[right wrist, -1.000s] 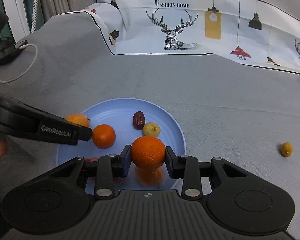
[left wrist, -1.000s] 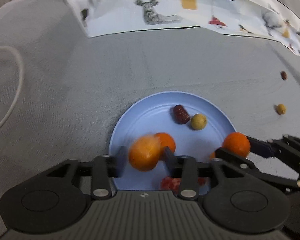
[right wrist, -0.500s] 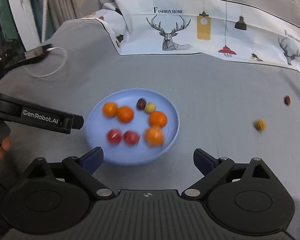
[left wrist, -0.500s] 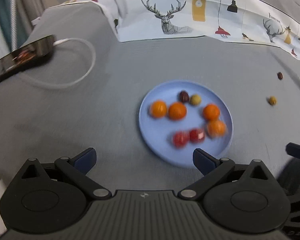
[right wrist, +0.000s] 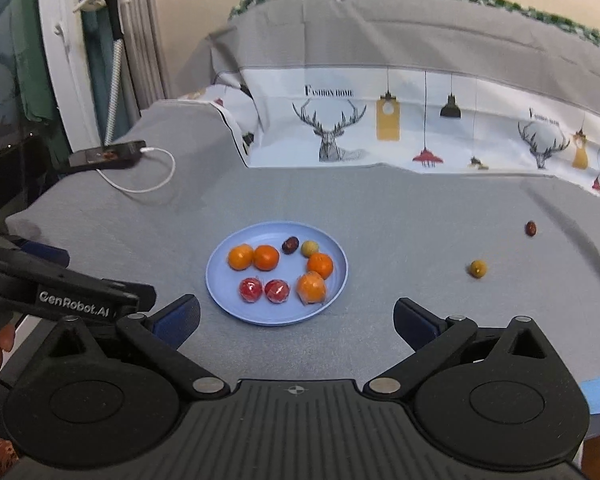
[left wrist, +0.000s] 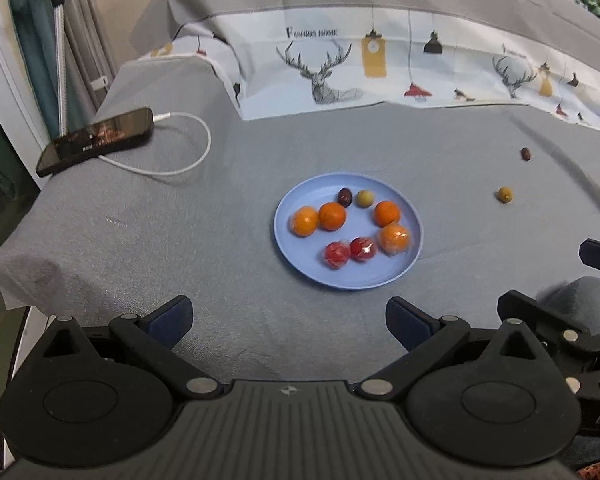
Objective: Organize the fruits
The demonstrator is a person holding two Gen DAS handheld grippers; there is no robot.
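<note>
Yellow-green small round fruit [right wrist: 478,268] is left loose toward the grey bedspread's [right wrist: 380,208] right edge, nearer the wide-open, empty right gripper [right wrist: 296,318] than the equally spread left gripper [left wrist: 288,322].

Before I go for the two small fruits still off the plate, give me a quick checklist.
1. Left gripper jaws open, empty, just opened: ok.
2. Right gripper likewise: ok.
3. Blue plate has room near its front rim: ok.
4. Yellow fruit and dark red fruit lie apart on the grey cloth, unobstructed: ok.
5. Fruits on the plate settled: cannot tell.
</note>
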